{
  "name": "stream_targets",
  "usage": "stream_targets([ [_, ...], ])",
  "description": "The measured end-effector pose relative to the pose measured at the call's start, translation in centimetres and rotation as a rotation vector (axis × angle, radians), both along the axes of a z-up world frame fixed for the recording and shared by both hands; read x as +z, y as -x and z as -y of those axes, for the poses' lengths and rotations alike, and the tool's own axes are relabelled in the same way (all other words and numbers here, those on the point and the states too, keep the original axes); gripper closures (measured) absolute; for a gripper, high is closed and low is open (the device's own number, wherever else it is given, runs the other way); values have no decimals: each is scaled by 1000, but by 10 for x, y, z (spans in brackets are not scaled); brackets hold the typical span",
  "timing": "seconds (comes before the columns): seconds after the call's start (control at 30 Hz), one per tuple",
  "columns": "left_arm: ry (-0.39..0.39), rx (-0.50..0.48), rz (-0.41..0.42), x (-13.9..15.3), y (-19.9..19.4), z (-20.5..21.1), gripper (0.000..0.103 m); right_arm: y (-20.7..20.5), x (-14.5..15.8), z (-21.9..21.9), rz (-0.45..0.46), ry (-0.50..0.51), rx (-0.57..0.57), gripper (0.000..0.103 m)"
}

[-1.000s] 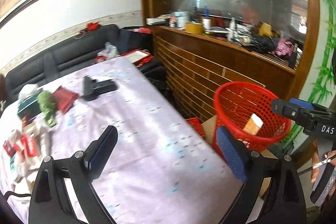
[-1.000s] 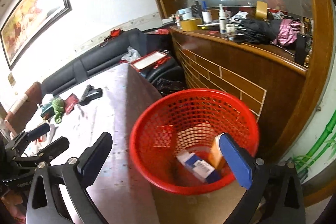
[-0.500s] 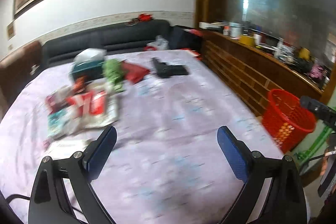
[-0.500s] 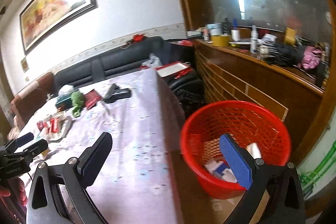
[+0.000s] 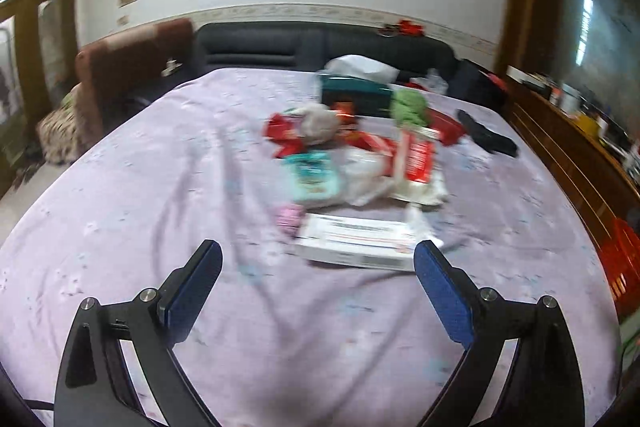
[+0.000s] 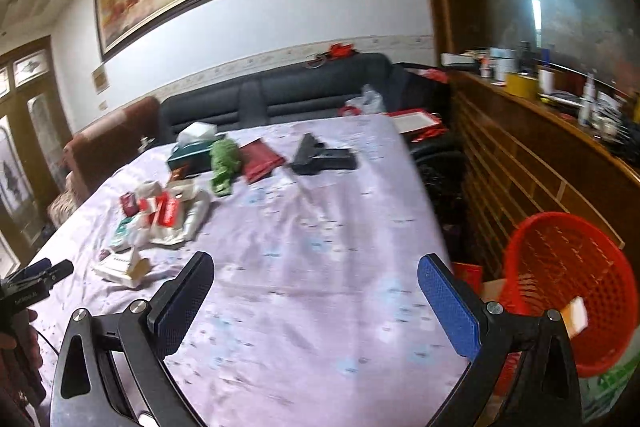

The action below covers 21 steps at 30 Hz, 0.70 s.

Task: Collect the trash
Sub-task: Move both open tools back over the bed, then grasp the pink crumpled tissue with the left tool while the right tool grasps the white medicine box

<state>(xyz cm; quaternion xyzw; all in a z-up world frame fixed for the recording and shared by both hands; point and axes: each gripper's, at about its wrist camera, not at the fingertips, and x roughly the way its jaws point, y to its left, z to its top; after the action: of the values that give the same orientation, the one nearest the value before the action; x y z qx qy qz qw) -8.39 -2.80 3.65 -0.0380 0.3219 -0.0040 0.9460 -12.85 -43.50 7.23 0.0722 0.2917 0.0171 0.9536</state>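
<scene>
A pile of trash lies on the lilac tablecloth point(image 5: 160, 187): a flat white box point(image 5: 356, 241) nearest me, a teal packet point(image 5: 312, 177), red-and-white wrappers point(image 5: 416, 157), crumpled paper point(image 5: 320, 123). My left gripper point(image 5: 318, 271) is open and empty, just short of the white box. My right gripper point(image 6: 316, 283) is open and empty over the table's near right part. The pile point(image 6: 160, 215) and white box point(image 6: 120, 265) lie to its left. The red mesh basket point(image 6: 568, 279) stands off the table's right edge with packets inside.
A teal tissue box point(image 5: 356, 95), green cloth point(image 5: 408, 107), red pouch point(image 6: 262, 161) and a black object point(image 6: 324, 159) lie farther back. A dark sofa point(image 6: 300, 95) runs behind the table. A wooden counter point(image 6: 540, 155) with clutter stands at right.
Both grippers swung left, away from the red basket and toward the table. The left one now faces the trash pile up close. Both stayed open and empty.
</scene>
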Motion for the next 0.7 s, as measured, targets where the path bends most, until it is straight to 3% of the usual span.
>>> stream_targets([
  [0.37, 11, 24, -50, -12, -27, -31, 7, -58, -17, -82, -85, 11, 198, 1],
  [0.47, 0, 20, -79, -21, -33, -33, 7, -69, -26, -105, -123, 4, 278, 6],
  [0.6, 8, 22, -110, -29, -47, -38, 8, -82, -40, -141, -189, -9, 384, 25],
  [0.7, 27, 5, -129, -32, -57, -40, 27, -93, -49, -167, -223, -18, 449, 32],
])
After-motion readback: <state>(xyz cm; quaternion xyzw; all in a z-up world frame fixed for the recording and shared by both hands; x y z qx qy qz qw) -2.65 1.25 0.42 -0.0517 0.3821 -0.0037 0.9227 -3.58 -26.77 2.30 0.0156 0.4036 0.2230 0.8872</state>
